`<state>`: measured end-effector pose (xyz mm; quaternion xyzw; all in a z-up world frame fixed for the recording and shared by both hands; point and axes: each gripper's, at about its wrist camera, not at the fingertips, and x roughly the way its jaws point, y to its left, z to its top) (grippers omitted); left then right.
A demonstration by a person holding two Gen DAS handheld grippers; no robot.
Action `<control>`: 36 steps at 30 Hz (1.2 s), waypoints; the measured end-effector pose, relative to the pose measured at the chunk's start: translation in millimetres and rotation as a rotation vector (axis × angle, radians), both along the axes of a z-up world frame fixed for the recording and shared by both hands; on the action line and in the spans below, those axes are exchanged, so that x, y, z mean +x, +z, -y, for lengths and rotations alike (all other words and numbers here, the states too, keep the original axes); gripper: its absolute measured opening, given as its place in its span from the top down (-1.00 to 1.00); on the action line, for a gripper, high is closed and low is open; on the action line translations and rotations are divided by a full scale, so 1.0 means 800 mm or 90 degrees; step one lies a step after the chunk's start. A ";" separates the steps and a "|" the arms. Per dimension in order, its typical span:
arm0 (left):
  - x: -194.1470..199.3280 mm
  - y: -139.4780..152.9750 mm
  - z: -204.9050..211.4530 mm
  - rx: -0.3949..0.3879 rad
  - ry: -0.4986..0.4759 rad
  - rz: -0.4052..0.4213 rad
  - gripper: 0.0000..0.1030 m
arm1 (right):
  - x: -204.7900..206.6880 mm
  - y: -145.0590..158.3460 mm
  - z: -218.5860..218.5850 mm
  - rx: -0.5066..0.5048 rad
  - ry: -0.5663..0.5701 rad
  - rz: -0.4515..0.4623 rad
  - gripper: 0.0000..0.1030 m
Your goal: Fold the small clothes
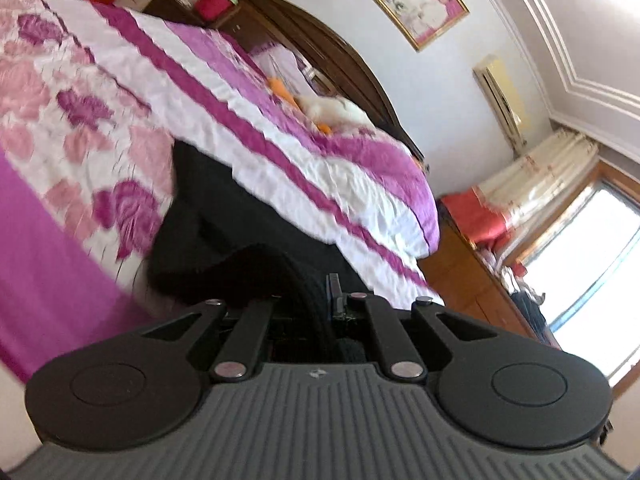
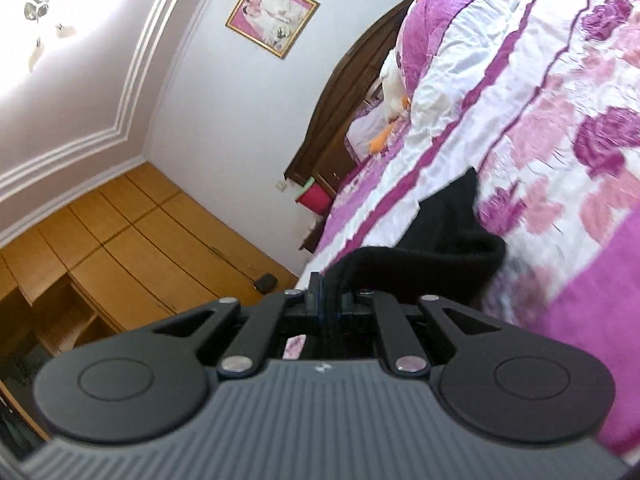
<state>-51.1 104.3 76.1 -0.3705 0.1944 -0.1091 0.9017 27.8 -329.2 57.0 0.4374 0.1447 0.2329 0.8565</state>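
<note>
A small black garment lies partly on the pink and white floral bedspread. My left gripper is shut on one edge of the black garment and holds it raised off the bed. In the right wrist view my right gripper is shut on another edge of the same black garment, which drapes from the jaws down onto the bedspread. Both views are tilted. The cloth covers the fingertips.
A dark wooden headboard and a white plush toy with orange parts are at the head of the bed. A framed picture hangs on the wall. A wooden wardrobe stands beside the bed, a window on the other side.
</note>
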 end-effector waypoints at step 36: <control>0.425 -0.103 -0.015 0.188 0.096 -0.194 0.84 | 0.361 -0.085 -0.068 -0.248 -0.051 -0.139 0.80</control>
